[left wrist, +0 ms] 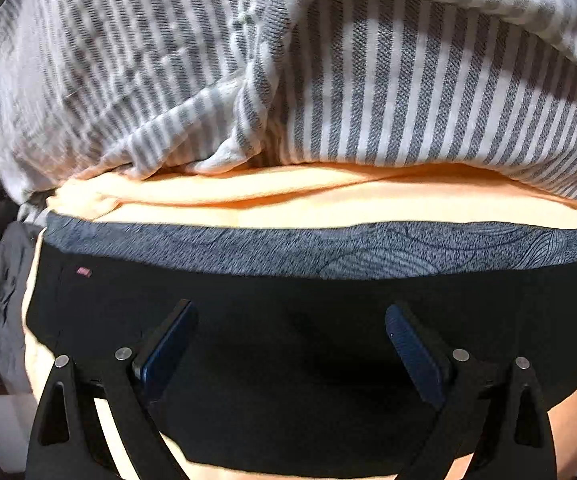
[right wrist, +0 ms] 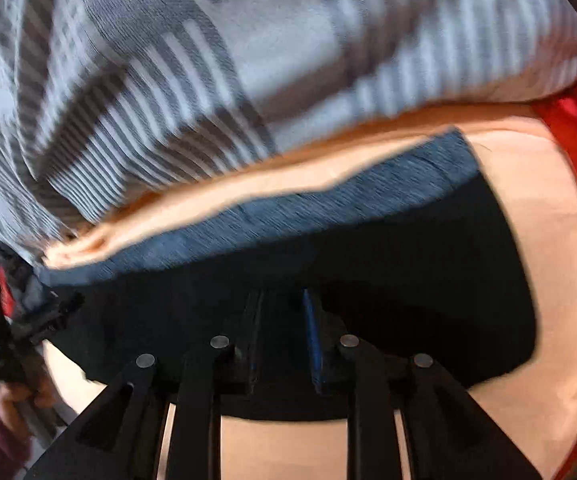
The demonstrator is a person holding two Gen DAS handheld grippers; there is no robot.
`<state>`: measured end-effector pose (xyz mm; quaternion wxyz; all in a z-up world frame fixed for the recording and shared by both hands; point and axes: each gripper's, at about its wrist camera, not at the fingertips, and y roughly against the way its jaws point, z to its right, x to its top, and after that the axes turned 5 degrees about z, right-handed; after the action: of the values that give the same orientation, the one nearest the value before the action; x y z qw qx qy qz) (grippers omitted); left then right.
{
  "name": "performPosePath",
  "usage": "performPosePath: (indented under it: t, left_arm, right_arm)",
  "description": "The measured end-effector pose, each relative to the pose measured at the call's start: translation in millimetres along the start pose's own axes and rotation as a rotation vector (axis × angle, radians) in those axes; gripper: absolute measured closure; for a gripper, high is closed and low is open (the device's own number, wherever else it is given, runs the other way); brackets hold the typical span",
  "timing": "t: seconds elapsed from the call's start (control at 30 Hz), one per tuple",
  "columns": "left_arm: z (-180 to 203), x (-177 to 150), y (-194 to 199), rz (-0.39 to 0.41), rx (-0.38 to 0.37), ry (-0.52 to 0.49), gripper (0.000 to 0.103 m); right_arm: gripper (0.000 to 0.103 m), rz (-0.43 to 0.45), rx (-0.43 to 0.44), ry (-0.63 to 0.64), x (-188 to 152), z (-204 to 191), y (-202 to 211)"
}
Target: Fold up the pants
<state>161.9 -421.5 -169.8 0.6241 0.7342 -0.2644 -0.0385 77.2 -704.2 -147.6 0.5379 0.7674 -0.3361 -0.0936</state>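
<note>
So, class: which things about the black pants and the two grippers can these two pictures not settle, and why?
- Right gripper: right wrist view; motion blur hides whether its nearly closed jaws pinch the black pants.
- Pants' near edge: both views; gripper frames cover it.
- Pink tag: left wrist view; too small to read.
- Striped blanket: cut off by the lens edge.
- Left gripper: open above the pants; contact unclear.

Warm bright light, strong fisheye bending, right wrist view motion-blurred.
</note>
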Motion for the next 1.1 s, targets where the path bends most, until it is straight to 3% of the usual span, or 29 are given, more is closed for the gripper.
performPosePath:
  t: [0.13, 0.2, 0.27, 0.37, 0.47, 0.53, 0.67, 0.7, 0.77, 0.87, 0.93, 1.0, 1.03, 1.1]
  left_arm:
    - [19.5, -3.1, -24.9, -0.012, -0.062, -0.043, 0.007]
    - [28.3, -4.9, -40.1, -0.016, -0.048, -0.073, 0.007]
    - [29.8, -7.5, -48.0, -0.024, -0.060, -0.076, 0.007]
    - [13.1, -6.0, -42.7, -0.029, -0.084, -0.041, 0.007]
    - [-14.9, -4.8, -29.4, 0.015, -0.089, -0.011, 0.007]
    - [-38.4, -5.2, -34.7, 0.028, -0.045, 0.005, 0.007]
    - [-83.7, -8.3, -82.1, -0.044, 0.082, 0.042, 0.007]
    - [-95.6, -7.2, -91.0, -0.047, 0.091, 0.056, 0.007]
    - [-117.4, -1.2, -97.2, -0.022, 0.086, 0.087, 0.007]
    - [-152.1, 13.1, -97.5, -0.007, 0.181, 0.118, 0.007]
    - [-175.7, 16.3, -92.1, -0.022, 0.159, 0.180, 0.007]
    - [-196.9, 10.8, -75.1, -0.006, 0.152, 0.178, 0.007]
    - [-202.3, 8.7, -67.6, 0.006, 0.149, 0.157, 0.007]
    - [-215.0, -2.1, -53.5, 0.017, 0.121, 0.112, 0.007]
  right_arm:
    - [0.081, 0.027, 0.042, -0.005, 20.6, -24.7, -22.5]
    - [0.081, -0.014, -0.007, -0.013, 26.5, -27.1, -47.8]
    - [0.096, 0.002, -0.095, -0.045, 32.4, -11.5, -58.6]
    - [0.090, 0.076, -0.181, -0.156, 35.1, 19.4, -32.5]
    - [0.089, 0.104, -0.253, -0.166, 23.7, 31.6, 7.0]
    - [0.086, 0.103, -0.270, -0.115, 7.7, 23.3, 24.0]
    - [0.079, 0.027, -0.312, -0.077, -27.4, 21.7, 13.1]
    - [0.079, 0.011, -0.315, -0.092, -34.6, 28.8, 6.9]
    - [0.080, 0.067, -0.279, -0.104, -43.3, 36.6, 11.3]
    - [0.079, 0.041, -0.313, -0.076, -46.0, 30.4, 17.7]
    - [0.079, 0.023, -0.329, -0.084, -51.3, 18.7, 22.4]
    - [0.079, 0.031, -0.272, -0.088, -59.9, -2.3, 33.5]
    - [0.076, 0.032, -0.236, -0.082, -64.0, -13.6, 36.8]
    - [0.059, 0.012, -0.131, -0.086, -78.1, -39.1, 39.3]
